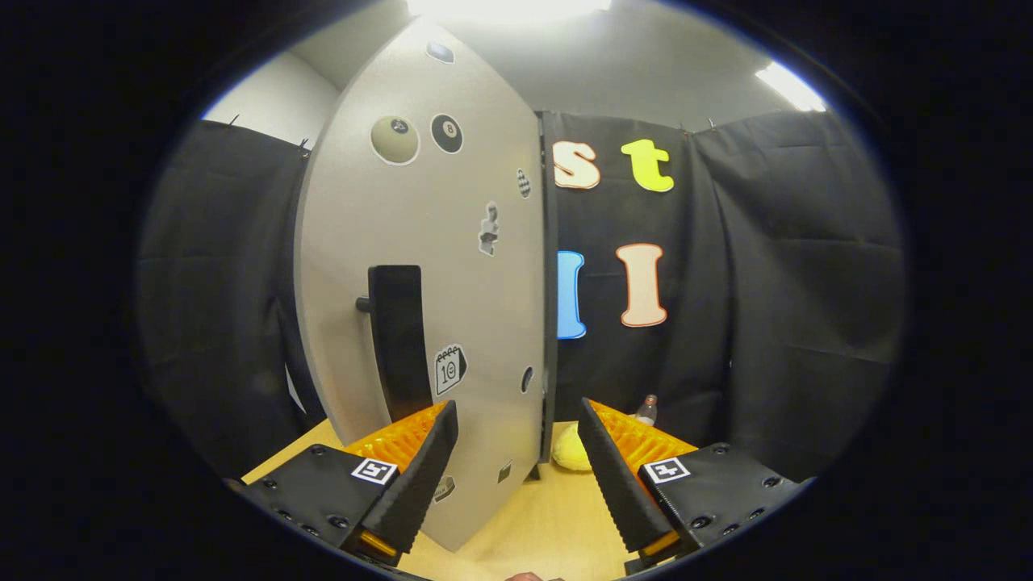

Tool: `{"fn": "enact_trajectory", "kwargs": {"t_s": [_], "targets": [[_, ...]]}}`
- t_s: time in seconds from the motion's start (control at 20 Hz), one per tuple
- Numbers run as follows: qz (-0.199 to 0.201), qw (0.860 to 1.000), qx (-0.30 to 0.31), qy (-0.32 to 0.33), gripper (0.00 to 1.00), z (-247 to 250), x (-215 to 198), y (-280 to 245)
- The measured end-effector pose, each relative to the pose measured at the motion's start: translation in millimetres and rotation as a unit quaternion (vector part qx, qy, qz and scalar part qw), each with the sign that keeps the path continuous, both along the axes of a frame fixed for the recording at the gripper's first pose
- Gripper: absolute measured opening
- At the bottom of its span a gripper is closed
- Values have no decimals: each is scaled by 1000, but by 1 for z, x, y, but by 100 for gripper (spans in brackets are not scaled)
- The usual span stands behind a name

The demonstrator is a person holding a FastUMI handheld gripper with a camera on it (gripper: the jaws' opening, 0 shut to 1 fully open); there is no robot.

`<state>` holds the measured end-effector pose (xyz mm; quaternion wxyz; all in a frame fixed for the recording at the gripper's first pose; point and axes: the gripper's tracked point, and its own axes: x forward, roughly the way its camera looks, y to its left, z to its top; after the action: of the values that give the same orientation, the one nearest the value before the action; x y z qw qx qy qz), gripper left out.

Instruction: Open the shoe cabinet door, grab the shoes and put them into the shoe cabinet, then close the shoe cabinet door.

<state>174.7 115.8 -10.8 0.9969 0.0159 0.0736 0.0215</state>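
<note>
From my remote station I record the gripper (pixel 516 452) with its fingers spread wide and nothing held between them. The lower edge of the shoe cabinet door (pixel 428 242) sits in the gap, nearer the left finger, and I cannot confirm whether that finger touches the panel. The gripper and door stand over a light wooden tabletop (pixel 557 524). The door is a pale grey panel, upright and swung edge-on toward me, carrying several small stickers (pixel 449 369) and a dark vertical handle (pixel 399 339) just above and ahead of the left fingertip. Beyond the door's free edge, between the fingers, a yellow object (pixel 571 452) lies on the table; it may be a shoe, though the view is too partial to say. Behind it stands a small bottle (pixel 646 409) against the black cloth wall
</note>
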Motion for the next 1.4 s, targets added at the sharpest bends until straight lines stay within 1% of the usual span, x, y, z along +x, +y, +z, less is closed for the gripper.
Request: {"fn": "enact_trajectory", "kwargs": {"t_s": [0.1, 0.25, 0.4, 0.65, 0.9, 1.25, 1.4], "targets": [[19, 1000, -8, -10, 95, 6, 12, 31], [52, 998, 6, -22, 95, 14, 34, 75], [76, 996, 7, -37, 96, 31, 44, 101], [105, 991, -15, -81, 96, 50, 41, 102], [127, 988, -33, -84, 97, 52, 41, 105], [122, 991, -19, -59, 97, 44, 40, 93], [117, 991, -12, -59, 97, 43, 39, 87]]}}
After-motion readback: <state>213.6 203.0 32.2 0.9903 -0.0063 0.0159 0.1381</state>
